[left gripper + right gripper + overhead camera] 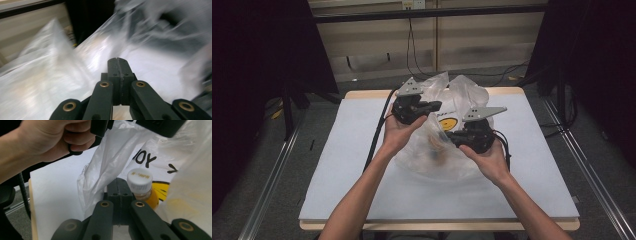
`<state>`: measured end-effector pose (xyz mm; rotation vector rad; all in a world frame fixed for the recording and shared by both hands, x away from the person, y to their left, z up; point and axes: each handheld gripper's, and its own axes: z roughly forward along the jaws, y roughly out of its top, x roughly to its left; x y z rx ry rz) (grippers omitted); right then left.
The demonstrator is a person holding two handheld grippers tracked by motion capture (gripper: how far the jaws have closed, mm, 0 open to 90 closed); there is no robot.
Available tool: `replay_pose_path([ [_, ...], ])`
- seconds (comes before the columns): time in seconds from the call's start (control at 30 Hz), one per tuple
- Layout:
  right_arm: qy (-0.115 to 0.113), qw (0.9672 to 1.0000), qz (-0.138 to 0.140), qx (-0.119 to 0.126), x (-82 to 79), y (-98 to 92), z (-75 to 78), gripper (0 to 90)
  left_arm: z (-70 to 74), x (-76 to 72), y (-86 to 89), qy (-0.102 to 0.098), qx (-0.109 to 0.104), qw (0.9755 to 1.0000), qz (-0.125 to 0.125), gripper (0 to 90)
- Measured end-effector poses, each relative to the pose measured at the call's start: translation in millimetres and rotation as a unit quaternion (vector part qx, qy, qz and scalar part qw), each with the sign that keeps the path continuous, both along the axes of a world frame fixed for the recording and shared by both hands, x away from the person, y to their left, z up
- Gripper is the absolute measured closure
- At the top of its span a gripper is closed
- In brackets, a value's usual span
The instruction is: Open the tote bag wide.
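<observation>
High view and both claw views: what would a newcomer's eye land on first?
A crumpled translucent plastic bag with a yellow print sits mid-table on the pale mat, with the left claw and right claw at it, jaws together. In the right claw view, a white-capped bottle of orange liquid stands just beyond the jaws.

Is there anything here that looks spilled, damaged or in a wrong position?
Nothing stands out. The plastic bag sits crumpled on the table, as thin bags do, and shows no tear. The bottle with orange liquid inside it has its white cap on, with no spill visible. The left gripper view is blurred.
</observation>
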<state>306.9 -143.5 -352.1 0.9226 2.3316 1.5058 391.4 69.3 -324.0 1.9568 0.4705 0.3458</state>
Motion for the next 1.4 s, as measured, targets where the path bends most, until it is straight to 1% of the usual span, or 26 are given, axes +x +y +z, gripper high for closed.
replay_pose_path([
  [0.03, 0.001, 1.0, -0.001, 0.0, -2.0, -0.8, -1.7, 90.0, -6.1, 2.0, 5.9, 0.006, 0.011, 0.9999, 0.0, 90.0],
  [0.07, 0.003, 1.0, -0.003, -0.002, -3.6, -1.2, -3.5, 90.0, -9.9, 2.6, 9.2, 0.014, 0.002, 0.9999, 0.008, 90.0],
  [0.1, 0.005, 1.0, -0.004, 0.0, -5.0, -1.3, -5.5, 90.0, -13.8, 4.3, 13.6, 0.016, 0.007, 0.9998, 0.006, 90.0],
  [0.17, 0.003, 1.0, -0.007, 0.0, -8.4, -1.9, -9.0, 90.0, -23.2, 4.0, 20.4, 0.027, 0.006, 0.9995, 0.017, 90.0],
  [0.23, 0.005, 1.0, -0.007, -0.003, -10.8, -3.1, -12.9, 90.0, -33.6, 4.2, 26.5, 0.042, -0.003, 0.999, 0.014, 90.0],
  [0.27, 0.005, 0.9999, -0.009, -0.005, -11.8, -4.1, -14.6, 90.0, -33.6, 4.2, 26.5, 0.042, -0.003, 0.999, 0.014, 90.0],
  [0.33, 0.004, 0.9999, -0.013, -0.008, -13.5, -6.0, -17.1, 90.0, -47.5, 2.7, 31.6, 0.059, -0.002, 0.9981, 0.019, 90.0],
  [0.37, 0.006, 0.9998, -0.015, -0.007, -14.0, -7.3, -18.1, 90.0, -51.8, 1.1, 32.3, 0.061, 0.001, 0.998, 0.018, 90.0],
  [0.4, 0.006, 0.9998, -0.018, -0.008, -14.3, -8.6, -19.1, 90.0, -55.5, -1.3, 33.2, 0.063, 0.008, 0.9978, 0.018, 90.0],
  [0.6, 0.009, 0.9988, -0.043, -0.021, -15.0, -19.2, -29.7, 90.0, -76.2, -10.9, 38.2, 0.078, 0.028, 0.9965, 0.006, 90.0],
  [0.7, 0.013, 0.9984, -0.054, -0.013, -15.5, -26.4, -37.7, 90.0, -86.2, -13.5, 39.9, 0.09, 0.048, 0.9948, 0.007, 90.0],
  [0.73, 0.018, 0.9981, -0.059, -0.004, -14.8, -29.4, -41.6, 90.0, -90.5, -13.8, 39.7, 0.095, 0.054, 0.994, 0.002, 90.0],
  [0.77, 0.023, 0.9974, -0.067, 0.001, -14.1, -31.9, -46.1, 90.0, -94.0, -14.7, 39.4, 0.098, 0.066, 0.993, 0.0, 90.0],
  [0.83, 0.023, 0.9965, -0.079, -0.009, -13.3, -36.6, -55.0, 90.0, -101.6, -16.6, 39.1, 0.103, 0.071, 0.9921, -0.006, 90.0],
  [0.87, 0.022, 0.9958, -0.088, -0.01, -13.1, -39.5, -58.9, 90.0, -103.8, -17.2, 40.4, 0.103, 0.082, 0.9913, -0.008, 90.0],
  [0.93, 0.027, 0.9941, -0.104, -0.016, -10.6, -47.8, -67.5, 90.0, -110.2, -19.0, 42.0, 0.108, 0.092, 0.9899, -0.01, 90.0],
  [0.97, 0.027, 0.9941, -0.104, -0.016, -10.6, -47.8, -67.5, 90.0, -110.2, -19.0, 42.0, 0.108, 0.092, 0.9899, -0.01, 90.0],
  [1.0, 0.035, 0.9917, -0.122, -0.023, -6.7, -55.8, -76.6, 90.0, -116.5, -20.3, 45.2, 0.11, 0.104, 0.9884, -0.011, 90.0],
  [1.07, 0.05, 0.9901, -0.13, -0.014, -2.4, -62.0, -85.3, 90.0, -122.8, -20.5, 49.1, 0.117, 0.101, 0.9879, -0.009, 90.0],
  [1.1, 0.054, 0.9896, -0.132, -0.016, -0.4, -62.7, -89.0, 90.0, -125.5, -20.3, 50.6, 0.12, 0.104, 0.9872, -0.008, 90.0],
  [1.2, 0.058, 0.9896, -0.128, -0.03, 7.1, -60.5, -100.9, 90.0, -135.8, -22.6, 51.1, 0.128, 0.102, 0.9864, -0.014, 90.0],
  [1.27, 0.07, 0.9885, -0.129, -0.036, 13.3, -58.5, -110.1, 90.0, -140.7, -25.9, 49.8, 0.125, 0.113, 0.9854, -0.02, 90.0],
  [1.3, 0.078, 0.9882, -0.126, -0.04, 15.6, -57.3, -114.3, 90.0, -140.7, -25.9, 49.8, 0.125, 0.113, 0.9854, -0.02, 90.0],
  [1.33, 0.085, 0.9876, -0.122, -0.05, 17.3, -55.8, -118.1, 90.0, -143.5, -29.6, 48.7, 0.124, 0.13, 0.9833, -0.029, 90.0],
  [1.37, 0.087, 0.9869, -0.12, -0.064, 18.1, -54.4, -122.0, 90.0, -146.2, -31.8, 47.9, 0.127, 0.125, 0.9833, -0.035, 90.0],
  [1.4, 0.095, 0.9862, -0.116, -0.07, 18.8, -53.8, -125.8, 90.0, -148.3, -34.6, 48.2, 0.128, 0.132, 0.9823, -0.037, 90.0],
])
